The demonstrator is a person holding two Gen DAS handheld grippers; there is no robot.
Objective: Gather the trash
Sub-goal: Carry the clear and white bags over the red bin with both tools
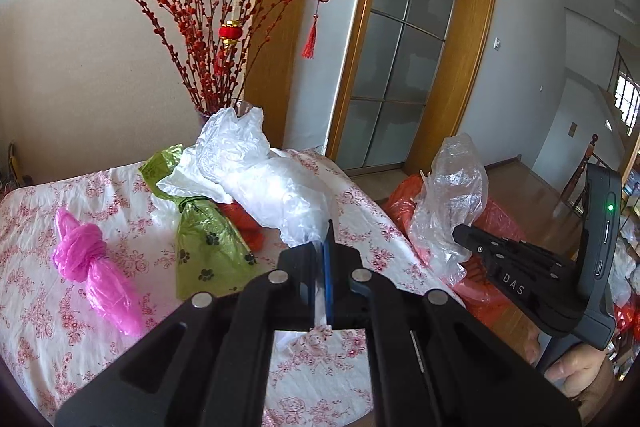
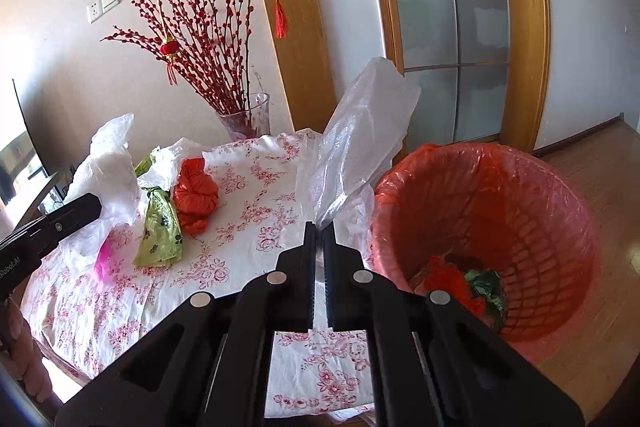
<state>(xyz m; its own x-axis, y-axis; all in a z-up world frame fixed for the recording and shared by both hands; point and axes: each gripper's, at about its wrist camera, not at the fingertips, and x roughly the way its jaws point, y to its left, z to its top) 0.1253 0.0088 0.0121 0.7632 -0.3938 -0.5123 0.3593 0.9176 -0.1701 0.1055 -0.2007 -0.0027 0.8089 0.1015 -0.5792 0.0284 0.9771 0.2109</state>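
Trash bags [image 1: 200,247] on floral tablecloth [image 1: 60,327]

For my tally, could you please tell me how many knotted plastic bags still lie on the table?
3: pink bag nearest the left edge, green bag in the middle, orange bag behind it. Loose white plastic may hide others.

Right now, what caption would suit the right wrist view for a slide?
Right tongs pinch a clear bag beside the red bin; more bags wait on the table.
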